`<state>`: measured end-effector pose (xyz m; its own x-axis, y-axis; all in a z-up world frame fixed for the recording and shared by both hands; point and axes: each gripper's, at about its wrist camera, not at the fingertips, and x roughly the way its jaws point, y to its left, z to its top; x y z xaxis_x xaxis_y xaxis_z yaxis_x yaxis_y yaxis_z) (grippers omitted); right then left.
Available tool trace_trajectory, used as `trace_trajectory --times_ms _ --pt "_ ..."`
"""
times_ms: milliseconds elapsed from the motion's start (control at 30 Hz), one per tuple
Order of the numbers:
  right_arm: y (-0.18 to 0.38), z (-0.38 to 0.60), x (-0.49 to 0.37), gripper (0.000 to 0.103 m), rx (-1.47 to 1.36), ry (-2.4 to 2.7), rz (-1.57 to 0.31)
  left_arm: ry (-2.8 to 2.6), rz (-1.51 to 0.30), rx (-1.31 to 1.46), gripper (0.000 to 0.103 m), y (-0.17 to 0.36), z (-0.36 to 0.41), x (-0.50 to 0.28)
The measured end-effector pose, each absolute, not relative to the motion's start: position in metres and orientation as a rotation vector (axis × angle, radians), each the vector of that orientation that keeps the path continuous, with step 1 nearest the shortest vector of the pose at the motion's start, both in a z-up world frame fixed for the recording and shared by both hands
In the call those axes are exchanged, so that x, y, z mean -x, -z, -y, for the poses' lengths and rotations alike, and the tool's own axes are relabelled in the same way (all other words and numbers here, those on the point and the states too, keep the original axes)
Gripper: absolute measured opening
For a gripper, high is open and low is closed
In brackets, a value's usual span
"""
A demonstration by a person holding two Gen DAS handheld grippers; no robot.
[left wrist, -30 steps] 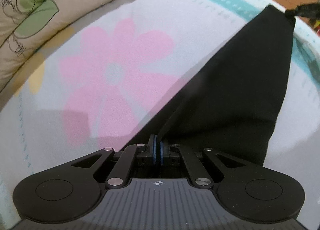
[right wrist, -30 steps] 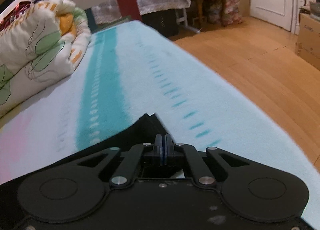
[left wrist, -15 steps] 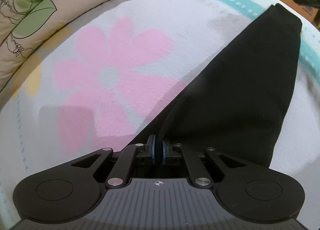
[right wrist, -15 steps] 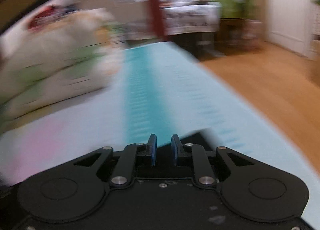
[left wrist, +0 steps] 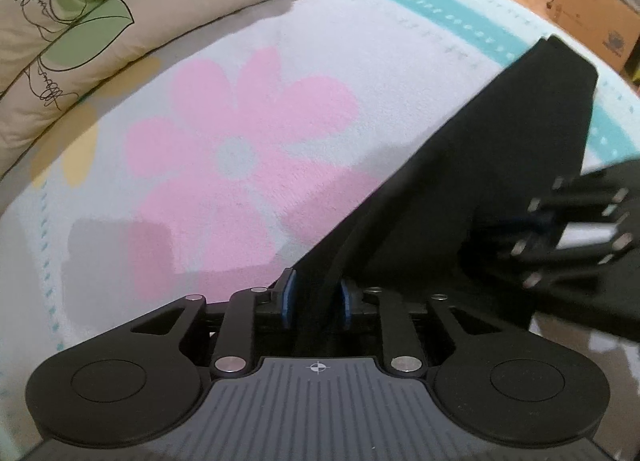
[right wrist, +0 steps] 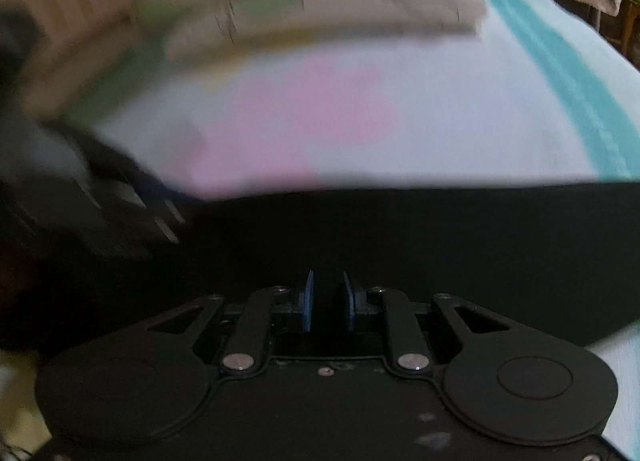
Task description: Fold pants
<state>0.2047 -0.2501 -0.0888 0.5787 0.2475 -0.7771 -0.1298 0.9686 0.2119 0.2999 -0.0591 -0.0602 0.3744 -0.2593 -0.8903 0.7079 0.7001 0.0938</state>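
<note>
The black pants (left wrist: 500, 165) lie flat on the bedspread, right of its pink flower (left wrist: 240, 153). My left gripper (left wrist: 315, 297) stands parted around a fabric ridge; my right gripper (right wrist: 328, 303) hangs narrowly open over the cloth. I judge one fold laid; next I must re-grip an edge squarely.

Ahead of my left gripper (left wrist: 316, 301) the blanket (left wrist: 380, 33) lies flat and unobstructed across the pink flower. The folded quilt (left wrist: 120, 9) blocks the far left. The black pants (left wrist: 500, 181) cover the right side, and my right gripper (left wrist: 532, 221) hovers over them, closing that path.
</note>
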Motion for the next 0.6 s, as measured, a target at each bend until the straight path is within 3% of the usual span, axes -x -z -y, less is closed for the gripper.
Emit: trace_trajectory --times_ms 133,600 --pt "0.094 0.247 -0.197 0.014 -0.089 -0.229 -0.895 0.677 -0.998 -0.475 0.035 0.047 0.045 -0.302" --pt "0.094 0.252 -0.206 0.005 -0.122 -0.203 -0.925 0.564 -0.917 -0.528 0.037 -0.005 -0.015 -0.276"
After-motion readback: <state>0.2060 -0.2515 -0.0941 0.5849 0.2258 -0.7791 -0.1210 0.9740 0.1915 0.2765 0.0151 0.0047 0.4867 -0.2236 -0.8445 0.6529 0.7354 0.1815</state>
